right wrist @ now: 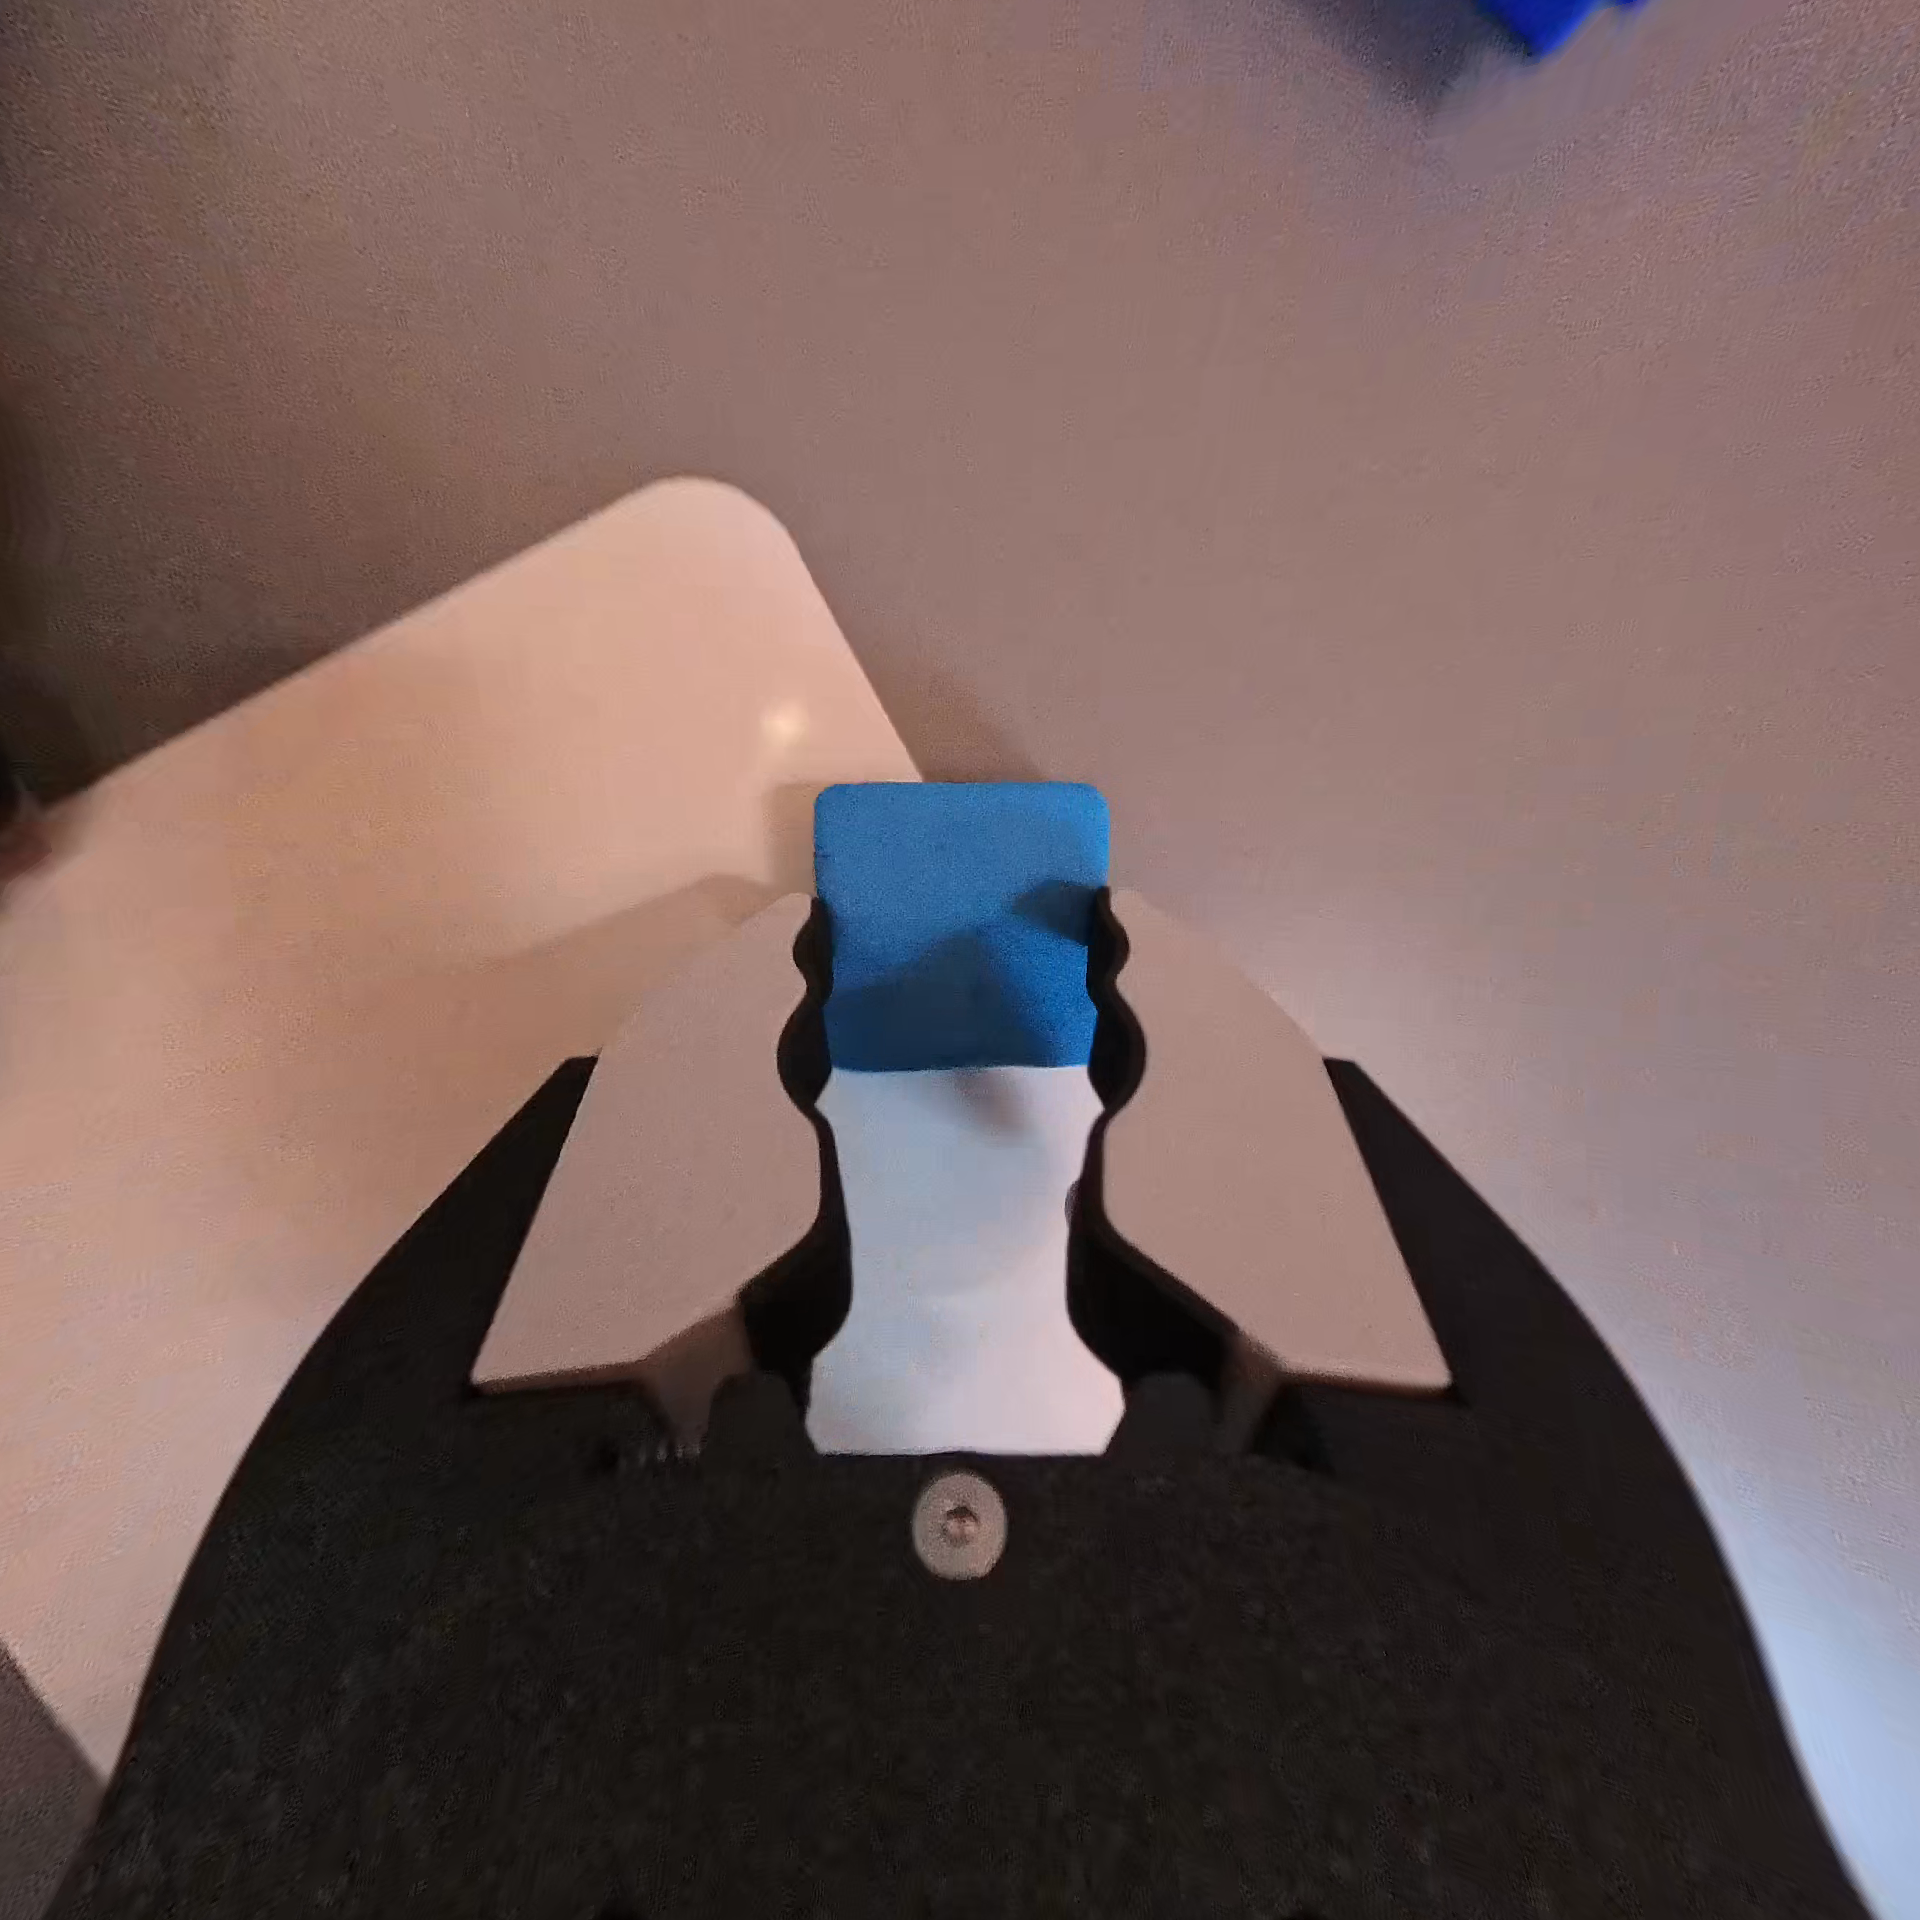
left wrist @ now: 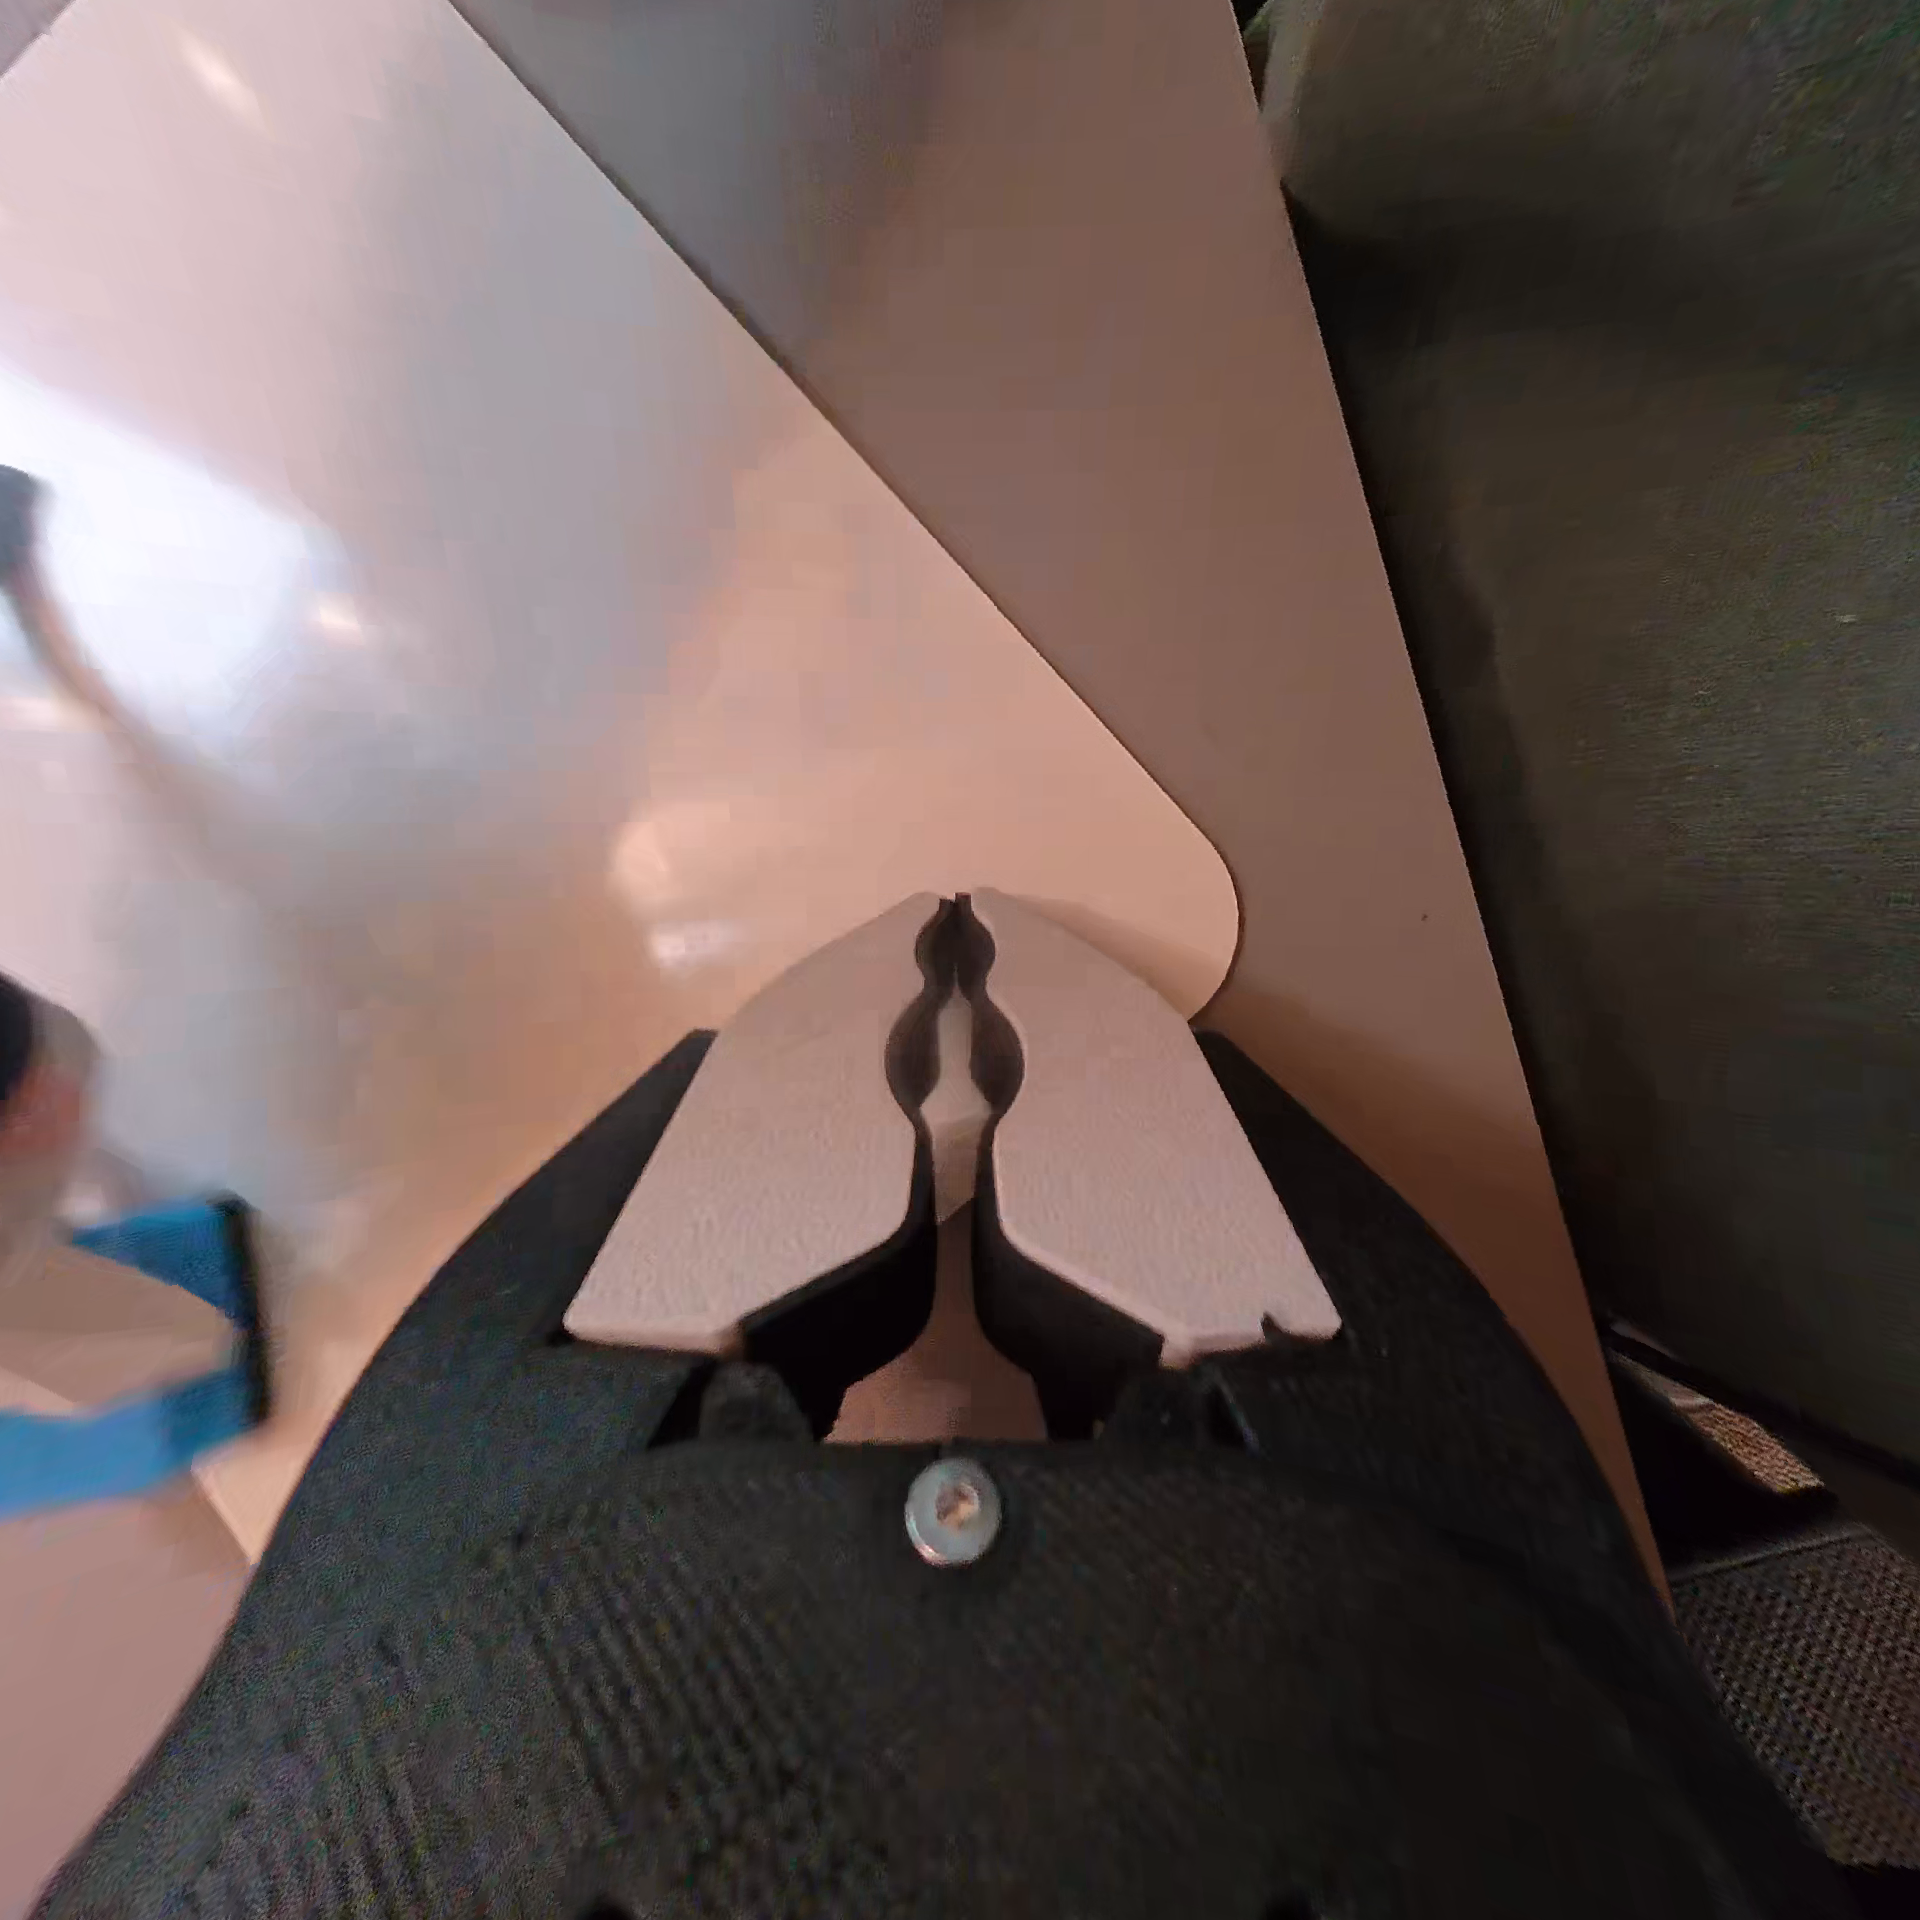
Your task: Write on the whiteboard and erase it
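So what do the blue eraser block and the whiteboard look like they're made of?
Eraser block: probably foam, with a matte, fine-grained blue face and soft rounded corners. Whiteboard: a thin rigid sheet with a glossy coating, going by its mirror-like glare and reflections; the core material can't be told.

My left gripper (left wrist: 957, 906) has its fingers pressed together at the tips, while my right gripper (right wrist: 958, 914) has its fingers parted and clamped on something blue.

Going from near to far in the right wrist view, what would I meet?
Right gripper with jaws clamped on the blue eraser → whiteboard corner → table → blurred blue object at the far edge.
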### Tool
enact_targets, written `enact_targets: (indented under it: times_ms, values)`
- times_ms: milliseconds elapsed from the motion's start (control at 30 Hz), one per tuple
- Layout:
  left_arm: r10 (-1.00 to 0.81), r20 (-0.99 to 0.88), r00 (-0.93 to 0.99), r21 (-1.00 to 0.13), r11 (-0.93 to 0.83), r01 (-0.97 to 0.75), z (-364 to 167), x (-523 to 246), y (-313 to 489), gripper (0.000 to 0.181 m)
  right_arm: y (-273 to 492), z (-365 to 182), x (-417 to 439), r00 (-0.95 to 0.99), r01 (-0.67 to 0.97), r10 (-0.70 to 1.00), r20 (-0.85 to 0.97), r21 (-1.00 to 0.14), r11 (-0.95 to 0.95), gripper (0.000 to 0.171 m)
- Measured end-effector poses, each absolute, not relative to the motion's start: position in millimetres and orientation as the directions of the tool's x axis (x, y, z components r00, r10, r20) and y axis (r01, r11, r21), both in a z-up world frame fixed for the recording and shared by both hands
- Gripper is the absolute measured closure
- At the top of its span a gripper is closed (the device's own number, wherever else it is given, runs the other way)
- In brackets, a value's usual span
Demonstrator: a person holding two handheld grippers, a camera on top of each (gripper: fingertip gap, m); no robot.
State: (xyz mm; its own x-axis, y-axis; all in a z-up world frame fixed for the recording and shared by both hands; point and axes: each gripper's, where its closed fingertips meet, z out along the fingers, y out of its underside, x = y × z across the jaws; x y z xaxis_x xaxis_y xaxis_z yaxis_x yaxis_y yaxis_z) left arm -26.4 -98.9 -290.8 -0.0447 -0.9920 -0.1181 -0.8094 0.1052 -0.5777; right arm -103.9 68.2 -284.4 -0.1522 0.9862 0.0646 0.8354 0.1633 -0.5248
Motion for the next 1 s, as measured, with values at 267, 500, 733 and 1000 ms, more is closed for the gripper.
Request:
enact_targets:
  times_ms: [267,500,733,1000]
  values:
    - [-0.994,-0.098,-0.055,-0.586,0.102,-0.804,-291,-25,-103,0.181,-5,-284,-106,-0.299,0.798,0.953,0.055,-0.533,0.282,0.122]
    - [-0.991,-0.134,-0.028,-0.568,0.1,-0.817,-291,-27,-103,0.181,143,-285,43,0.269,0.849,0.961,0.06,-0.486,-0.207,0.122]
    - [-0.995,-0.1,-0.016,-0.576,0.071,-0.814,-291,-26,-104,0.181,60,-282,12,0.022,0.865,0.998,0.057,-0.502,0.01,0.122]
    - [-0.996,-0.093,-0.012,-0.588,0.065,-0.806,-291,-25,-105,0.181,113,-280,36,0.279,0.829,0.96,0.031,-0.513,-0.224,0.122]
